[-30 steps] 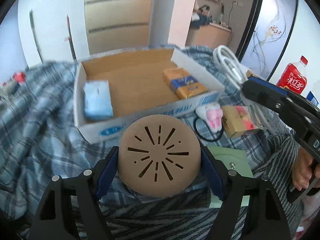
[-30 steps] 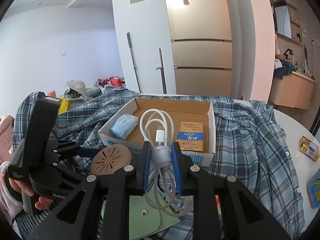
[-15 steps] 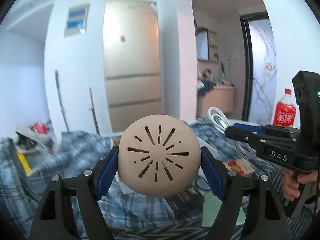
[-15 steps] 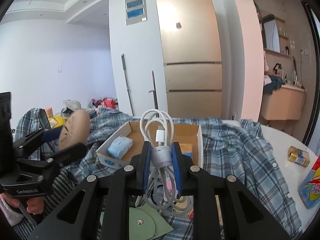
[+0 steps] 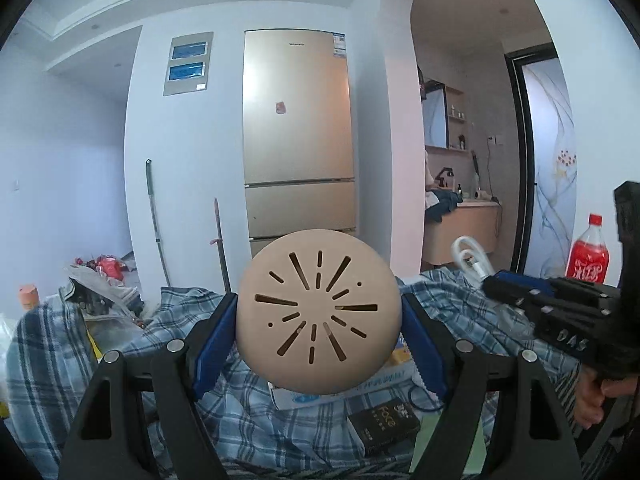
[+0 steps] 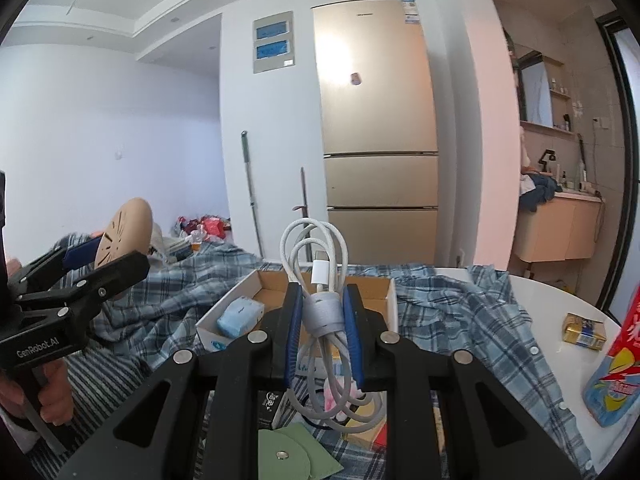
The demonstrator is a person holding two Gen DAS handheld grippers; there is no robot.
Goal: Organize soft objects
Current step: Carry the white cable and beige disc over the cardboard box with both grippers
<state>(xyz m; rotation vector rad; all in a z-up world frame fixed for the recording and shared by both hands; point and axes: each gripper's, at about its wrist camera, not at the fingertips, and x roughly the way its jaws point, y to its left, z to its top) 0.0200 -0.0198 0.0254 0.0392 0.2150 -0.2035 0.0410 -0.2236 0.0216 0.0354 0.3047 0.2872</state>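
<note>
My left gripper (image 5: 319,326) is shut on a round tan disc with radial slits (image 5: 318,314), held up above the plaid cloth. The same disc (image 6: 124,230) and left gripper (image 6: 98,258) appear at the left of the right wrist view. My right gripper (image 6: 323,312) is shut on a coiled white cable (image 6: 316,276) bound by a grey strap; in the left wrist view the cable (image 5: 470,256) pokes out of the right gripper (image 5: 490,284). Behind the cable lies an open cardboard box (image 6: 226,312) holding a light blue pack (image 6: 238,315).
A blue plaid shirt (image 6: 460,320) covers the table. A black box (image 5: 384,424), a green pouch (image 6: 294,458) and a pink item (image 6: 334,394) lie below the grippers. A red bottle (image 5: 588,256), a gold pack (image 6: 584,330), a red-blue bag (image 6: 620,368) sit right. A fridge (image 6: 376,132) stands behind.
The left gripper rose and tilted up with the disc, so the box dropped out of its view and the room came in. The right gripper lifted a little with the cable.
</note>
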